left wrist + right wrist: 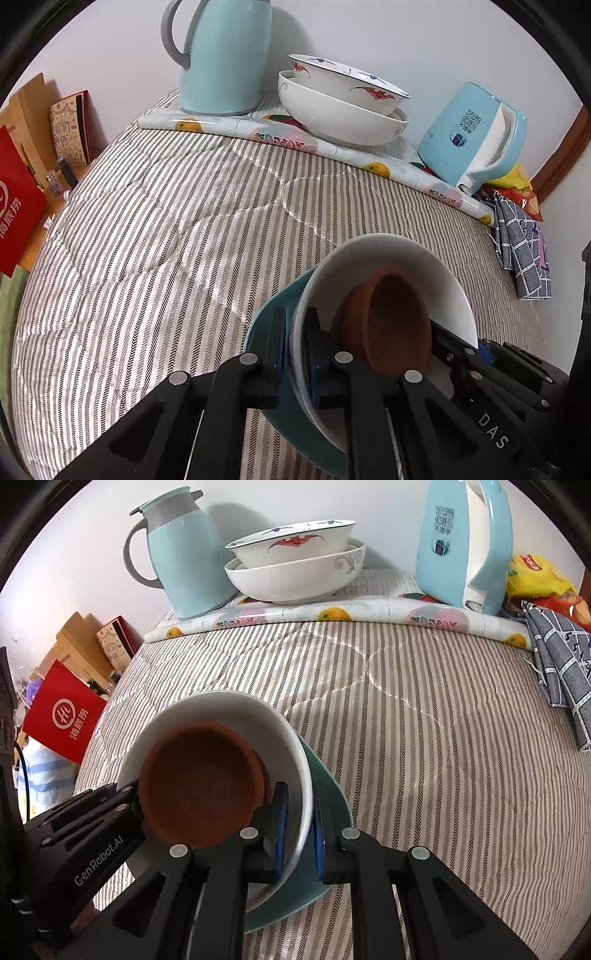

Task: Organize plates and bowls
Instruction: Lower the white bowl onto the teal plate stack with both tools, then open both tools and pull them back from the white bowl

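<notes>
striped quilted cloth (166, 229) covers the whole surface, with a white wall behind it. near the front sits a nested stack: a teal plate (328, 849) at the bottom, a white bowl (236, 709) in it, and a brown dish (203, 779) inside that.

the left gripper (295, 350) has its jaws pinched on the stack's rim from one side, one blue pad outside and one inside the white bowl. the right gripper (299, 827) does the same on the opposite rim, jaws nearly closed with the bowl wall and plate edge between them. can't tell if the stack is resting on the cloth or lifted, the gripper bodies cover its underside. the teal plate is mostly hidden.

at the back, on a fruit-print mat (332, 611), two more bowls are nested: a bat-pattern bowl (295, 544) in a plain white bowl (295, 578). a mint thermos jug (184, 554) stands to one side, and a light blue kettle (454, 542) with chinese writing on the other. its top is cut off in the right view.

a grey checked towel (561, 664) and yellow snack bags (535, 576) lie at the far edge. a red bag (62, 712) with a white logo sits off the side. "genrobot.ai" reads on the left gripper's body, "das" on the right's.
</notes>
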The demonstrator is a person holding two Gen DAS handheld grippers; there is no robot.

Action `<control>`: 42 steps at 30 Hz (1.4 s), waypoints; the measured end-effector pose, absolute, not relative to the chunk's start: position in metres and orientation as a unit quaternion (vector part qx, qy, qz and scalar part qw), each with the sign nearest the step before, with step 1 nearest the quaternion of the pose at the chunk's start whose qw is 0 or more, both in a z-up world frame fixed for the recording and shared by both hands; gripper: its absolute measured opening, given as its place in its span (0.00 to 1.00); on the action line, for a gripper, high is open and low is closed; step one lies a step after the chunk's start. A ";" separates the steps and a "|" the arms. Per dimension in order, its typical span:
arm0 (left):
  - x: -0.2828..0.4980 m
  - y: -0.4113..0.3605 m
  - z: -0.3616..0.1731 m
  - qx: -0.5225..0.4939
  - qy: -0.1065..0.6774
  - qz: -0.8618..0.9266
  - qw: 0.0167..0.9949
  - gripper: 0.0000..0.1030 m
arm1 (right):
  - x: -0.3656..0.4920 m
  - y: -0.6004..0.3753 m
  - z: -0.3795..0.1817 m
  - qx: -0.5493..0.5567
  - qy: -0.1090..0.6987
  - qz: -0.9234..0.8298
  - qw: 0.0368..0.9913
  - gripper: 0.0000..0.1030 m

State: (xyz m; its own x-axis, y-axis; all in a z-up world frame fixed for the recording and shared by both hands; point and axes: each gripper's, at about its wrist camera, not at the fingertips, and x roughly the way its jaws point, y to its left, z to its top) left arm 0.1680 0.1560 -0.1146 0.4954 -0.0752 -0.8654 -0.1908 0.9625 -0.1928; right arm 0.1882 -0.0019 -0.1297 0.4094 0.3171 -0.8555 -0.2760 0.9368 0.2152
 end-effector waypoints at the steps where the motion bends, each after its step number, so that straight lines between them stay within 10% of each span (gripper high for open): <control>1: 0.168 0.157 -0.115 -0.133 0.502 0.034 0.854 0.12 | 0.188 -0.002 -0.130 0.018 0.514 0.177 0.839 0.12; 31: 0.121 0.148 -0.066 -0.118 0.470 0.042 0.874 0.35 | 0.133 -0.029 -0.084 -0.005 0.466 0.170 0.868 0.25; 42: 0.079 0.111 -0.029 -0.096 0.428 0.026 0.898 0.48 | 0.086 -0.069 -0.050 0.005 0.422 0.142 0.895 0.50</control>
State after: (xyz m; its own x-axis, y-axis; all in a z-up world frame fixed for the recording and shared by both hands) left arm 0.0789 0.1109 -0.0288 0.6320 -0.0360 -0.7741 -0.1282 0.9803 -0.1503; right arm 0.0855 -0.0692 -0.0501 0.6026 0.2590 -0.7549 -0.2501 0.9595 0.1296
